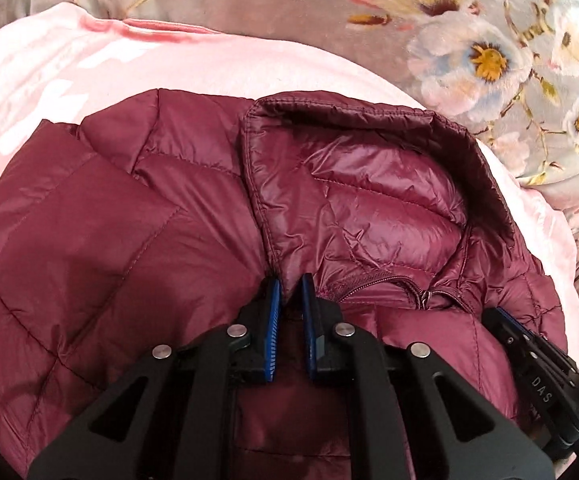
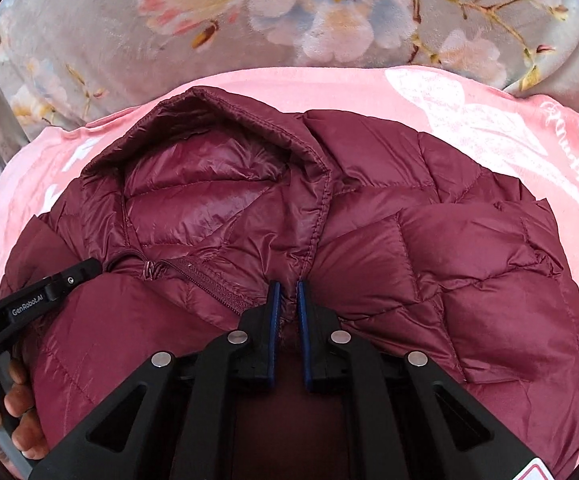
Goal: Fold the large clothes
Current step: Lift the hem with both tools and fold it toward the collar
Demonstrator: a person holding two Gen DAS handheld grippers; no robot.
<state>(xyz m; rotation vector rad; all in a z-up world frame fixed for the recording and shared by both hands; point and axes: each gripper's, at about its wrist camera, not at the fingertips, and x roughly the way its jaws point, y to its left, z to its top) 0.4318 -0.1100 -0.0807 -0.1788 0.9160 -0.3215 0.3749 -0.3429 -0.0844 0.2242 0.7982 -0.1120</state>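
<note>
A maroon quilted puffer jacket (image 1: 161, 216) with a hood (image 1: 369, 192) lies bunched on a pink blanket (image 1: 41, 72). My left gripper (image 1: 289, 284) is shut on a fold of the jacket at the hood's base, left of the zipper (image 1: 373, 282). My right gripper (image 2: 286, 286) is shut on a fold of the jacket (image 2: 449, 240) at the hood's (image 2: 209, 184) other side, right of the zipper (image 2: 209, 280). The right gripper shows at the left wrist view's right edge (image 1: 501, 316). The left gripper shows at the right wrist view's left (image 2: 89, 266).
The pink blanket (image 2: 469, 104) has white print and lies on a grey floral bedspread (image 1: 489, 56), which also shows in the right wrist view (image 2: 329, 12). A hand (image 2: 13, 412) holds the left gripper's handle at lower left.
</note>
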